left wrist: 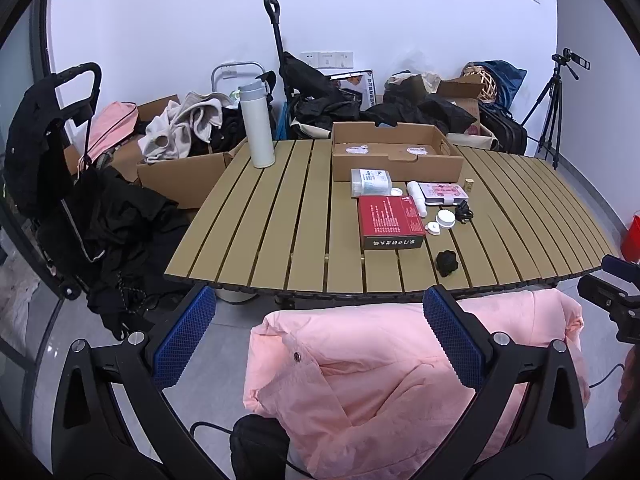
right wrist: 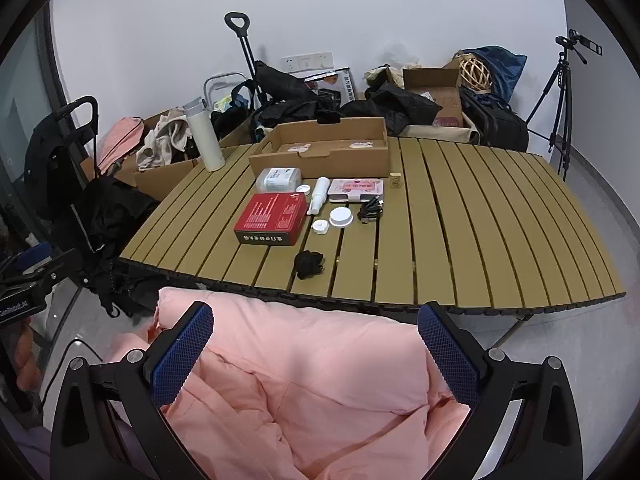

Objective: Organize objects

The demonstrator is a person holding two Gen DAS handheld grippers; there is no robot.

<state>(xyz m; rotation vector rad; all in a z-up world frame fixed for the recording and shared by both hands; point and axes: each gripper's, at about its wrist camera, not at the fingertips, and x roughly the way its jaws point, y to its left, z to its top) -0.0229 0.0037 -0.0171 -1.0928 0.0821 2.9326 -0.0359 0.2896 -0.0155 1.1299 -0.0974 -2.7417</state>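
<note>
Both units hang over a puffy pink quilted jacket (left wrist: 380, 364) in front of the near edge of the slatted olive-tan tabletop (left wrist: 280, 216). Left hand-held gripper (left wrist: 320, 344): blue-padded fingers (left wrist: 186, 344) spread wide, nothing pinched, jacket showing btwn them. Right hand-held gripper (right wrist: 316, 356): also spread wide, nothing held, pink fabric underneath.

Task items sit clustered mid-tabletop, twd the far side:
- open shallow brown cardboard tray box (left wrist: 396, 152) at the far edge, two small pale packets inside.
- clear plastic pack w/ white-blue label (left wrist: 370, 182) just in front of the box.
- red flat carton w/ black side panel (left wrist: 390, 220) nearer, beside the pack.
- white squeeze tube (left wrist: 416, 198) lying along the carton's right edge.
- pink-printed flat case (left wrist: 444, 192) right of the tube.
- round white ribbed lid (left wrist: 445, 217) and a smaller white cap (left wrist: 433, 228) close together.
- black coiled cable (left wrist: 464, 214) just right of the lid.
- crumpled black fabric lump (left wrist: 446, 264) alone nr the front edge.
- small tan block (left wrist: 469, 185) upright by the box corner.
- tall white insulated bottle w/ grey lid (left wrist: 258, 126) upright at the far-left corner, well apart from the rest.
</note>
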